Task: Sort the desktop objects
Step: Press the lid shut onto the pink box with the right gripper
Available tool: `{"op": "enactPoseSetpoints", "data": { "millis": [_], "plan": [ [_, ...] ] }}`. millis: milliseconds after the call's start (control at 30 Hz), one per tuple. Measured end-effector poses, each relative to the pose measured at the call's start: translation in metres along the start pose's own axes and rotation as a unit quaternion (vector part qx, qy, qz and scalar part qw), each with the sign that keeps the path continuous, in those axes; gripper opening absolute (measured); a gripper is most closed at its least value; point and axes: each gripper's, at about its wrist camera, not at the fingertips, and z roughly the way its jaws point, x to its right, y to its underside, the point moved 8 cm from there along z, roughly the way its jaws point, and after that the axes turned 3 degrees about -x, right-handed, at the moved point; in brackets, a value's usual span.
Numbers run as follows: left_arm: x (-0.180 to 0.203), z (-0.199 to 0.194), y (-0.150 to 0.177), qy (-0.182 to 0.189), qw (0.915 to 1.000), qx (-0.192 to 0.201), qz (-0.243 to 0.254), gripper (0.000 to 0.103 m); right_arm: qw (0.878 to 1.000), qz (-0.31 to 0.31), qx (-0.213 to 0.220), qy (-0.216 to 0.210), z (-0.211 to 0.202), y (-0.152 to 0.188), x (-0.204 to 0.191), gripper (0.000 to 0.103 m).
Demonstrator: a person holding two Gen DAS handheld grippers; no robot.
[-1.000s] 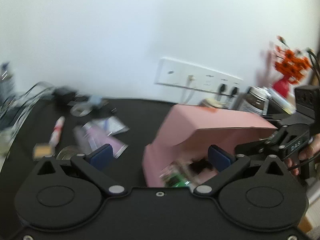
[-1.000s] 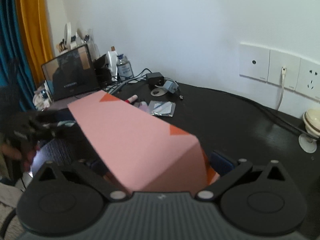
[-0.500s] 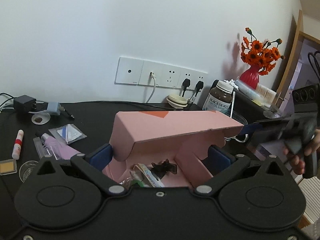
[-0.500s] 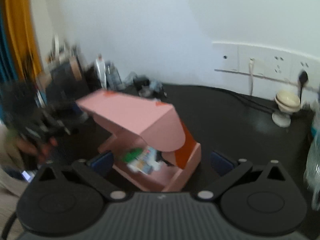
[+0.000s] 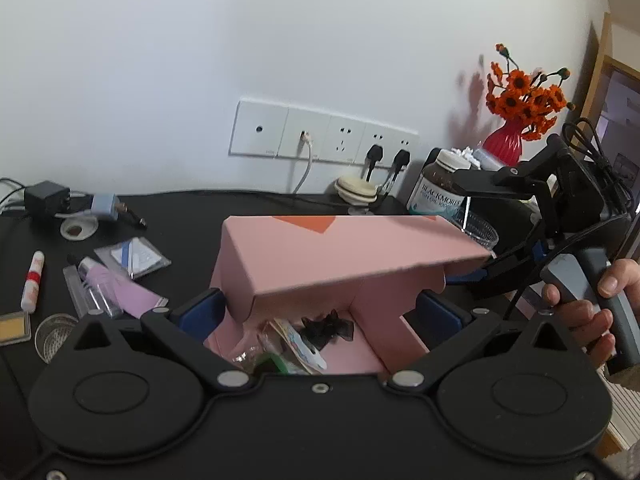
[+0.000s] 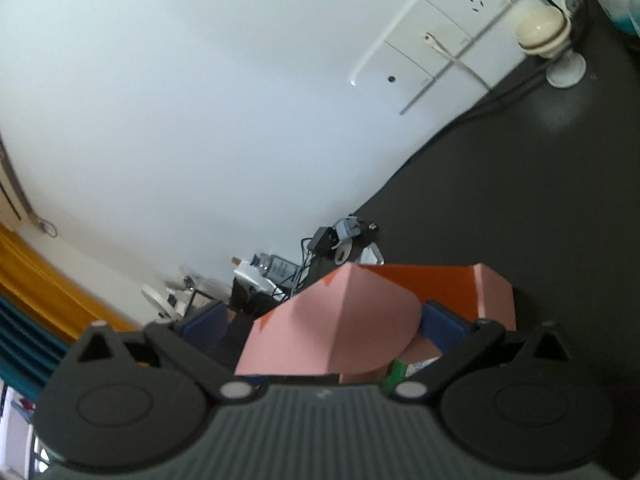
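Since a second earlier the right gripper (image 6: 320, 322) had rolled sideways, fingers spread wide around the pink box (image 5: 340, 264) lid flap — gripping nothing. Left gripper (image 5: 320, 312), likewise wide and empty, straddled the box on the worktop (image 5: 180, 216) — nearer its open mouth, long axis crosswise.

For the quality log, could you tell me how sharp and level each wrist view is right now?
Left wrist view: sharp, level, evenly lit, with fisheye bending at the edges around the pink box. Right wrist view: strongly tilted and soft, the socket panel slanting.
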Motion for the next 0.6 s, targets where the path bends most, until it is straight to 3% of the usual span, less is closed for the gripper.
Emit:
{"op": "enactPoseSetpoints", "data": {
  "millis": [300, 600],
  "plan": [
    [0.004, 0.004, 0.027, -0.011, 0.9989, -0.032, 0.033, 0.103, 0.999, 0.021, -0.023, 0.031, 0.007, 0.015, 0.014, 0.102],
    [-0.010, -0.012, 0.044, 0.009, 0.9989, -0.040, -0.023, 0.103, 0.997, -0.010, -0.032, 0.071, 0.006, 0.026, 0.021, 0.102]
  ]
}}
